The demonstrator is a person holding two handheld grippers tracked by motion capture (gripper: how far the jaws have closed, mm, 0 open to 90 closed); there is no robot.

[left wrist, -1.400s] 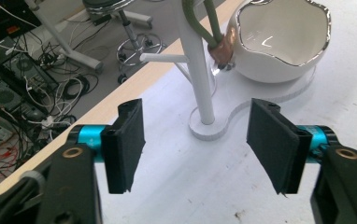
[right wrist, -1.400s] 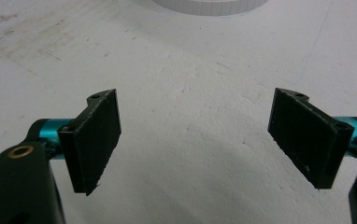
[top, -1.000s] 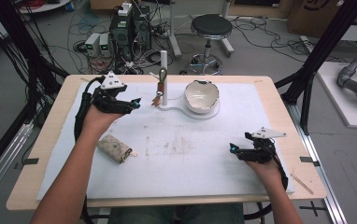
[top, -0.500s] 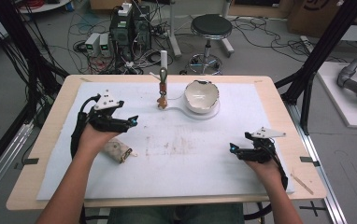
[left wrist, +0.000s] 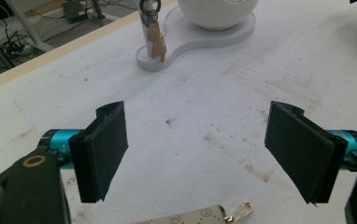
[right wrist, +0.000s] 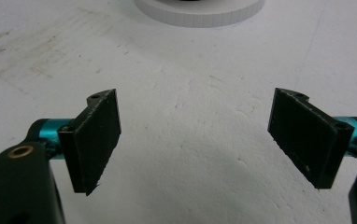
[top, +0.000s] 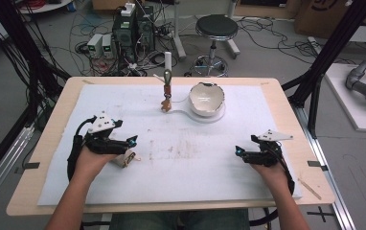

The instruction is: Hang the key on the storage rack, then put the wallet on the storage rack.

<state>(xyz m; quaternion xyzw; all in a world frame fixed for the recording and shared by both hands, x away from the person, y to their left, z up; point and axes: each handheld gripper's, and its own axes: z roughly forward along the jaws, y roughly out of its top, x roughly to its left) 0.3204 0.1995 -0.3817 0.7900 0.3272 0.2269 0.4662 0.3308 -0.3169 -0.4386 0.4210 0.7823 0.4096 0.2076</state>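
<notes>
Beneath left tongs (left wrist: 204, 158), patterned pouch (left wrist: 186, 218)

Right gripper (right wrist: 195, 140) fingers (right wrist: 95, 140) spread wide over bare white mat (right wrist: 190, 93), round white base (right wrist: 200, 11) beyond.

1. Left gripper (left wrist: 203, 154): matt black rubbery pads, glossy teal metal fittings.
2. Beneath it, pouch (left wrist: 186, 217): pale patterned cloth, shiny brass-coloured clasp.
3. Ahead, bowl (top: 207, 96): glossy white ceramic.
4. Mat (top: 195, 158): matt, scuffed, white.
</notes>
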